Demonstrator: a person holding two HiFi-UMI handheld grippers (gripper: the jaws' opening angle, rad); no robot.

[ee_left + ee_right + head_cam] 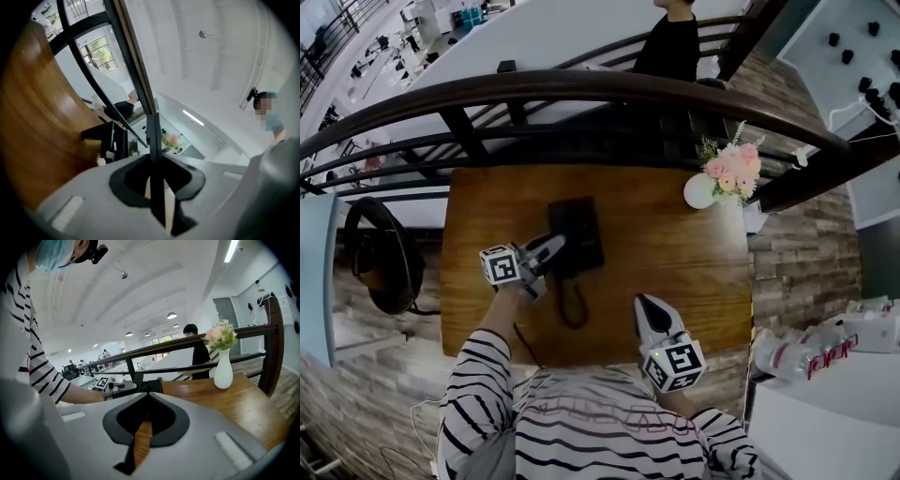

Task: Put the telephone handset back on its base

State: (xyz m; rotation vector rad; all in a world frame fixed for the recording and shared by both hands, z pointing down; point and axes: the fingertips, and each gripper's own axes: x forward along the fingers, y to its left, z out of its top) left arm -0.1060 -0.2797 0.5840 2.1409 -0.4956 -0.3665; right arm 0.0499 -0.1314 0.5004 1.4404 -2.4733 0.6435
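Left tongs (555,245) grip handset (158,187) over base (583,228) left side; right tongs (646,305) apart

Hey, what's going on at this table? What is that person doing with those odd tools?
A person in a striped top holds a claw tool in each hand over a wooden table. The left claw is closed on a black telephone handset, held right at the left edge of the phone base, with the cord looping toward the person. Whether the handset already rests in its cradle is hard to tell. The right claw is shut and empty.
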